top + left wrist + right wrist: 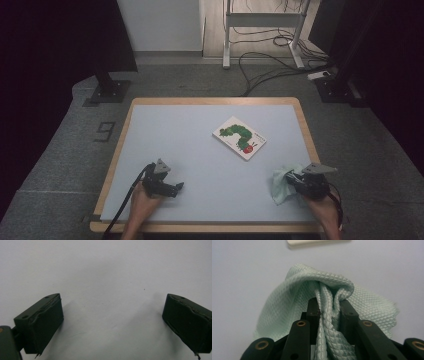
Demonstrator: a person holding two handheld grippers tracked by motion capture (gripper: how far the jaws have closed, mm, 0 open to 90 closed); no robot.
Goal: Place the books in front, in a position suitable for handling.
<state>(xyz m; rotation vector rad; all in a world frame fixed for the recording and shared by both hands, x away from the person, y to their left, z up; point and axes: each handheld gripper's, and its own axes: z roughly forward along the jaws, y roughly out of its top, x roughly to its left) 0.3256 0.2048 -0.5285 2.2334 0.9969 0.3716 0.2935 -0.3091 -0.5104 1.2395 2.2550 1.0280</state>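
Cloth (pixel 329 315) is bunched between the jaws of the right claw (pixel 329 306), which is clamped on a thick gathered fold of it; the rest of the pale green waffle-weave fabric drapes forward and to both sides of the jaws. From the high view the same right claw (pixel 295 178) sits near the bench's front right corner, the cloth hanging off its tip toward the middle and looking partly lifted off the surface. The left claw (pixel 112 315) has its jaws wide apart with nothing between them, over bare bench; in the high view the left claw (pixel 172 187) rests near the front left, well apart from the cloth. Farther out, a picture book (pixel 239 137) with a green caterpillar on its cover lies flat toward the middle right of the bench (pixel 165 130) — its near edge shows at the top of the right gripper view. Judging by this, the pick-up is done — the grip looks secure — and what remains is whatever the cloth is meant for, perhaps wiping the bench or carrying it elsewhere.
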